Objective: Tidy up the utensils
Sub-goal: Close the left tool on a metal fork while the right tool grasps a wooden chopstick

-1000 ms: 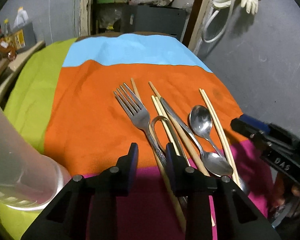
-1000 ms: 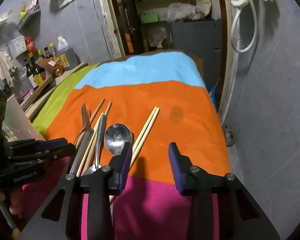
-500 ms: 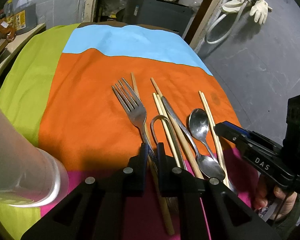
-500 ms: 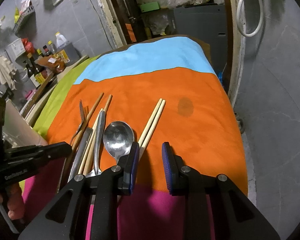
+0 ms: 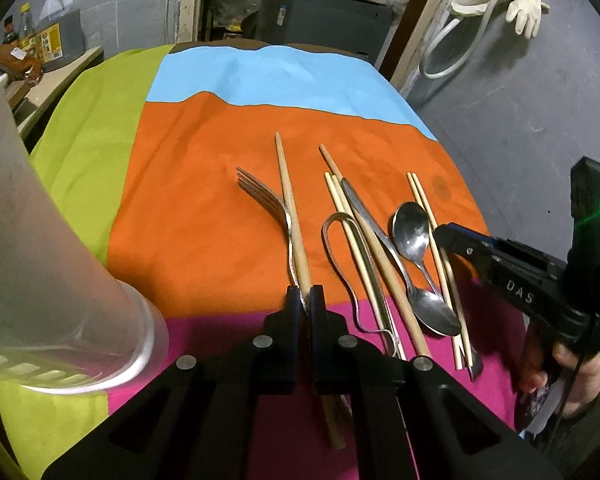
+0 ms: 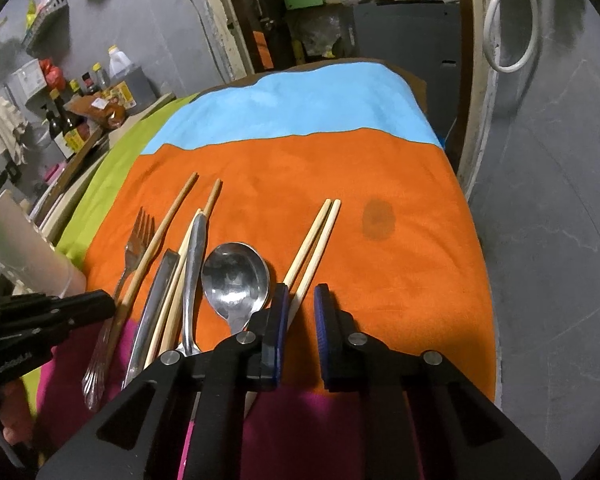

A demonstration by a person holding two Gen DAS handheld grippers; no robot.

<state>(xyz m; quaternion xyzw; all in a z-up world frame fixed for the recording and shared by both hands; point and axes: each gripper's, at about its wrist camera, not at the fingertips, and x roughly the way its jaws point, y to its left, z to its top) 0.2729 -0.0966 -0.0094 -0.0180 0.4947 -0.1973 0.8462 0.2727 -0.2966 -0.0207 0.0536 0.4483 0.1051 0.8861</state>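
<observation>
On the cloth (image 5: pixel 204 216) lie one fork (image 5: pixel 266 204), two spoons (image 5: pixel 410 230) (image 5: pixel 436 310), one knife-like flat handle (image 6: pixel 194 248) and one bent metal loop (image 5: pixel 340 240). Six chopsticks show: two brown ones (image 5: pixel 290 208) (image 5: pixel 376 248), one pale pair (image 5: pixel 342 216), another pale pair (image 6: pixel 316 236). One plastic cup (image 5: pixel 40 260) stands beside them.

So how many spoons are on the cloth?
2. The far spoon lies with its bowl on the orange part, touching the pale chopstick pair. The near spoon has its bowl on the pink part. None seems hidden.
</observation>
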